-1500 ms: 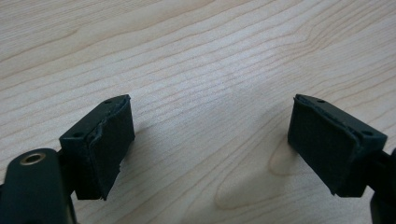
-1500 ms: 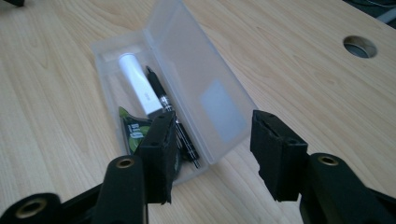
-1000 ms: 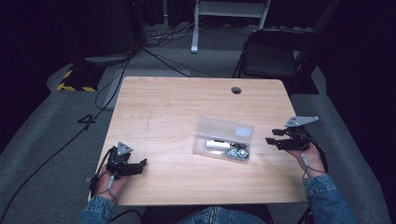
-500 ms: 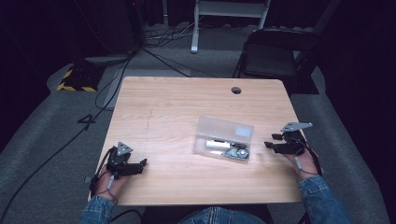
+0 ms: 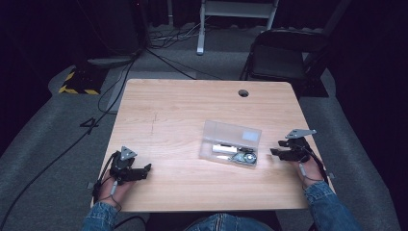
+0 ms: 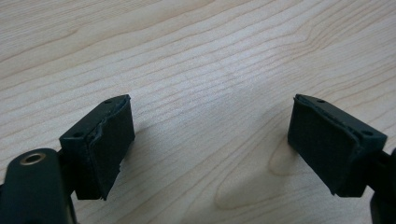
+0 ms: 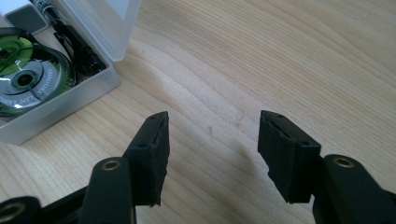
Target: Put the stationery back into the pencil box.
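Overhead, clear plastic box [image 5: 232, 143] lies right of centre on the tabletop [image 5: 183, 106], right gripper [image 5: 275, 152] just beside it. Left gripper [image 6: 210, 140] — released, over bare wood. Right gripper view — jaws parted, empty; approach step, likely next: reaching the box's near corner.

Right gripper [image 5: 275, 153] lowered toward table [image 5: 183, 106]
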Demonstrator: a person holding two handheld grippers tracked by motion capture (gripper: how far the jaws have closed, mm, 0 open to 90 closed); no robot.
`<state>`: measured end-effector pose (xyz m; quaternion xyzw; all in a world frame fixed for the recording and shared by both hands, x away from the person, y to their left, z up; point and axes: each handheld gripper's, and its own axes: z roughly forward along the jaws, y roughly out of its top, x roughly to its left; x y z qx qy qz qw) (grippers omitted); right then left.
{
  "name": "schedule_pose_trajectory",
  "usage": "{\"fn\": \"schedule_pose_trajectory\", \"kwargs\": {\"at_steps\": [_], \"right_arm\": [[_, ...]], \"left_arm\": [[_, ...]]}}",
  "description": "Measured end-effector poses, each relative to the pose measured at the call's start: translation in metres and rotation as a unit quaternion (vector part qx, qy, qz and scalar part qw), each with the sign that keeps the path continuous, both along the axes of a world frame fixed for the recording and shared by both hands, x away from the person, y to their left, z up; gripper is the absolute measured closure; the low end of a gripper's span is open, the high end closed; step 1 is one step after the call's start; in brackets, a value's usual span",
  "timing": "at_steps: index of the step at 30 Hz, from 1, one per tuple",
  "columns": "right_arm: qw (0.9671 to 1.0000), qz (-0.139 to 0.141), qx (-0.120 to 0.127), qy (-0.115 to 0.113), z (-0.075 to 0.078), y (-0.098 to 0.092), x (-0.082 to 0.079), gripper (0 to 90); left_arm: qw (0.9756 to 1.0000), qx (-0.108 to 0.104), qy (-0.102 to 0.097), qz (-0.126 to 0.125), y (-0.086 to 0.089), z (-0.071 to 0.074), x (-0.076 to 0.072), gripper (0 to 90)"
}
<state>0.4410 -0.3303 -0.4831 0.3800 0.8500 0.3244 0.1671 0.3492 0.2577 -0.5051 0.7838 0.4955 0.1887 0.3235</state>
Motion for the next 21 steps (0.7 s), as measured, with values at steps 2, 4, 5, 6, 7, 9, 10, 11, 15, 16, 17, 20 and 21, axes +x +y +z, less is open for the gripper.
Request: {"fn": "schedule_pose_trajectory", "kwargs": {"at_steps": [2, 4, 5, 6, 7, 9, 10, 11, 15, 16, 17, 20, 21], "right_arm": [[1.0000, -0.001, 0.000, -0.001, -0.001, 0.001, 0.000, 44.0], [1.0000, -0.002, -0.003, 0.000, -0.002, 0.002, 0.000, 43.6], [1.0000, -0.002, -0.005, 0.000, -0.003, 0.002, 0.000, 43.3], [1.0000, -0.003, -0.003, -0.001, -0.004, 0.002, 0.000, 43.3], [1.0000, -0.002, -0.004, -0.001, -0.005, 0.001, 0.000, 43.2], [1.0000, -0.003, -0.007, 0.000, -0.007, 0.001, 0.000, 42.0], [1.0000, -0.005, -0.004, -0.001, -0.008, 0.001, 0.000, 41.2], [1.0000, -0.005, -0.004, -0.003, -0.008, 0.001, 0.000, 39.6], [0.9996, -0.004, 0.029, -0.004, -0.015, -0.003, 0.001, 23.6], [0.9994, 0.001, 0.031, -0.017, -0.018, -0.004, 0.000, 20.6], [0.9989, -0.004, 0.040, -0.023, -0.021, -0.004, 0.000, 19.5], [0.9990, -0.008, 0.037, -0.021, -0.021, -0.003, 0.000, 15.8], [0.9990, -0.008, 0.037, -0.021, -0.021, -0.003, 0.000, 15.8]], "left_arm": [[1.0000, 0.000, 0.000, 0.000, 0.000, 0.000, 0.000, 15.0], [1.0000, 0.001, 0.000, 0.000, 0.000, 0.000, 0.000, 15.0], [1.0000, 0.000, 0.000, 0.000, 0.000, 0.000, 0.000, 15.0], [1.0000, 0.000, 0.000, 0.000, 0.000, 0.000, 0.000, 15.0], [1.0000, 0.000, 0.000, 0.000, 0.000, 0.000, 0.000, 15.0], [1.0000, 0.000, 0.000, 0.000, 0.000, 0.000, 0.000, 15.0], [1.0000, 0.001, 0.000, 0.000, 0.000, 0.000, 0.000, 15.0], [1.0000, 0.000, 0.000, 0.000, 0.000, 0.000, 0.000, 15.0], [1.0000, 0.000, 0.000, 0.000, 0.000, 0.000, 0.000, 15.0], [1.0000, 0.000, 0.000, 0.000, 0.000, 0.000, 0.000, 15.0], [1.0000, 0.000, 0.000, 0.000, 0.000, 0.000, 0.000, 15.0], [1.0000, 0.000, 0.000, 0.000, 0.000, 0.000, 0.000, 15.0], [1.0000, 0.000, 0.000, 0.000, 0.000, 0.000, 0.000, 15.0]]}}
